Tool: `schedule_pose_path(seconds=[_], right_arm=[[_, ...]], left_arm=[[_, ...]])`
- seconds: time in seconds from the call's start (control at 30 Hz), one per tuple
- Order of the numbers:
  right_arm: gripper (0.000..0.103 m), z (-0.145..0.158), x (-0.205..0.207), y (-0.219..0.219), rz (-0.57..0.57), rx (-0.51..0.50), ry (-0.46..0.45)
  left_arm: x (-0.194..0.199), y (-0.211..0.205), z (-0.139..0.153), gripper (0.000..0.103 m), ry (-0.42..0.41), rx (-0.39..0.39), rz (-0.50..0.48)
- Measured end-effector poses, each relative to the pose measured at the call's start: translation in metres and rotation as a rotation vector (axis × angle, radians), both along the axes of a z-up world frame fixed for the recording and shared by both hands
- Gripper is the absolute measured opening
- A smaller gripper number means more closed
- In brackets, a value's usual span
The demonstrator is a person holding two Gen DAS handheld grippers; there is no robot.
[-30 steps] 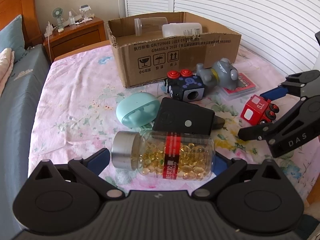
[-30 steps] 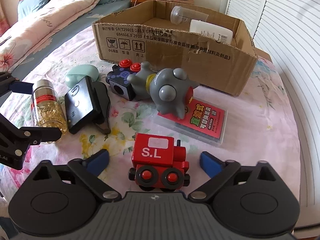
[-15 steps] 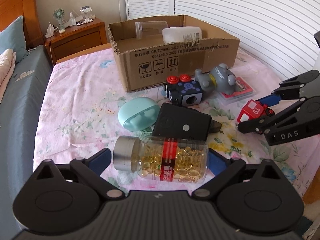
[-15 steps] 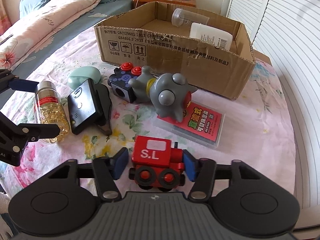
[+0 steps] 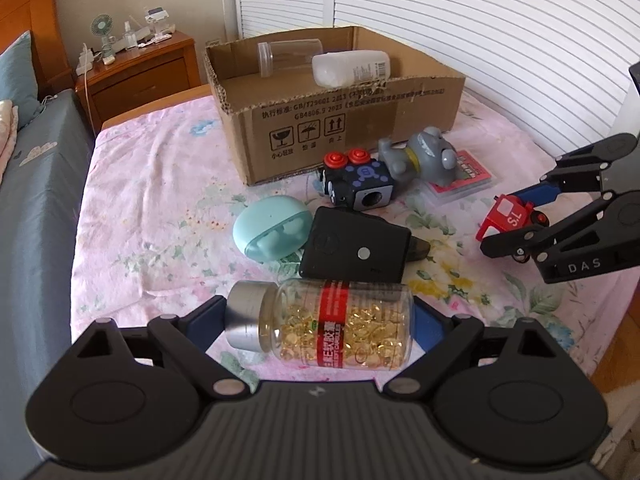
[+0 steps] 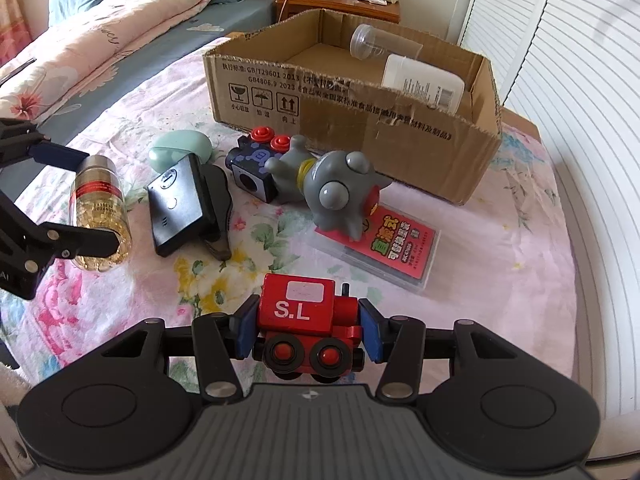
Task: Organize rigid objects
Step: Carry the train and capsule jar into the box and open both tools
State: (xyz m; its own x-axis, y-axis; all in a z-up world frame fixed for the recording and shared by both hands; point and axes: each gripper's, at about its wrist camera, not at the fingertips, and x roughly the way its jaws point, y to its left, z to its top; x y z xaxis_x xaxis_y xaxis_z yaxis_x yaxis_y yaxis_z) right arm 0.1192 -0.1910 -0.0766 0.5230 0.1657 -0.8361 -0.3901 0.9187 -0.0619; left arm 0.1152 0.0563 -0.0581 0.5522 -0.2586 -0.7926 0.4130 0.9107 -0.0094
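Note:
A clear bottle of yellow capsules (image 5: 332,328) with a silver cap and a red label lies sideways on the flowered sheet. My left gripper (image 5: 316,320) straddles it lengthwise. Its jaws are closing, and the blue pads meet the cap and the base. The same bottle (image 6: 98,212) shows at the left of the right wrist view. My right gripper (image 6: 306,328) is shut on a red toy train (image 6: 304,312) marked "S.L", with a pad on each side. The open cardboard box (image 5: 360,128) stands behind, holding a clear cup (image 5: 290,56) and a white bottle (image 5: 352,68).
Between the grippers and the box lie a mint case (image 5: 272,228), a black device (image 5: 356,246), a dark cube toy with red buttons (image 5: 360,186), a grey figure (image 5: 428,156) and a red card pack (image 5: 468,176). A wooden nightstand (image 5: 140,76) stands behind, bedding at the left.
The right jaws have closed from wide apart onto the red train. The left jaws have narrowed until the pads reach both ends of the capsule bottle.

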Motion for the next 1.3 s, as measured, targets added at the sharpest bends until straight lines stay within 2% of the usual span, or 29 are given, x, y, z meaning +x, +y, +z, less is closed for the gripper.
schedule_pose_path(seconds=[0.13, 0.3, 0.5, 0.73, 1.03, 1.07, 1.13, 1.3], right_arm=[[0.056, 0.013, -0.003, -0.002, 0.021, -0.002, -0.013], [0.056, 0.039, 0.003, -0.006, 0.048, 0.014, -0.044], [0.056, 0.076, 0.019, -0.012, 0.062, 0.020, -0.140], [0.056, 0.104, 0.068, -0.018, 0.046, 0.034, -0.215], [0.056, 0.102, 0.140, -0.024, 0.011, 0.019, -0.224], [0.057, 0.100, 0.145, -0.025, 0.001, 0.015, -0.222], [0.077, 0.094, 0.153, -0.029, -0.029, 0.028, -0.201], [0.098, 0.089, 0.140, -0.035, -0.043, 0.090, -0.199]], left_arm=[[0.004, 0.002, 0.014, 0.093, 0.000, -0.005, -0.028], [0.021, 0.000, 0.041, 0.093, -0.040, 0.006, -0.059], [0.059, -0.007, 0.070, 0.093, -0.103, -0.004, -0.070], [0.117, -0.024, 0.088, 0.093, -0.158, 0.003, -0.047], [0.180, -0.043, 0.090, 0.093, -0.144, 0.003, 0.002], [0.185, -0.045, 0.088, 0.093, -0.139, 0.010, 0.008], [0.191, -0.048, 0.085, 0.093, -0.136, 0.019, 0.011], [0.205, -0.054, 0.079, 0.093, -0.121, 0.024, 0.006]])
